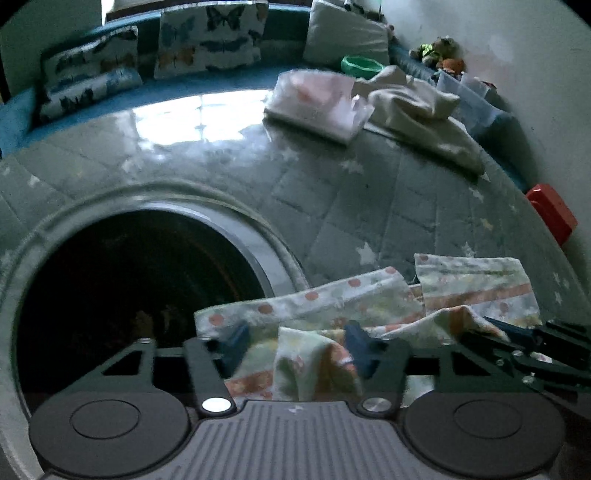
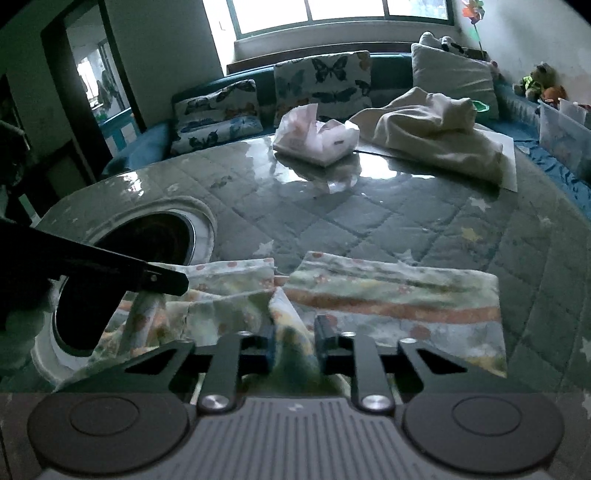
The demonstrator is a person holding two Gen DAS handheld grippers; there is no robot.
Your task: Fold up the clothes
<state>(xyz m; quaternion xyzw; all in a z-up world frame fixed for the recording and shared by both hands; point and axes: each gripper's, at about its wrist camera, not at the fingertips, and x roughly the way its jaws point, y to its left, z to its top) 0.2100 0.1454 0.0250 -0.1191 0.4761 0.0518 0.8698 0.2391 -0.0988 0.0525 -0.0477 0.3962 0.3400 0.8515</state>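
The patterned garment (image 2: 388,295) lies rumpled along the table's (image 2: 406,221) near edge, beside its round opening. The right gripper (image 2: 293,341) pinches a raised fold narrowly; the left gripper (image 1: 295,347) stands wide around cloth. I judge a fold mid-way: next, carry the pinched edge across evenly.

dim | window (image 2: 343,14) backlight | tabletop (image 1: 192,118) glare | fisheye edges, blur

A pale patterned garment (image 2: 391,295) with an orange stripe lies rumpled, partly spread on the quilted surface.
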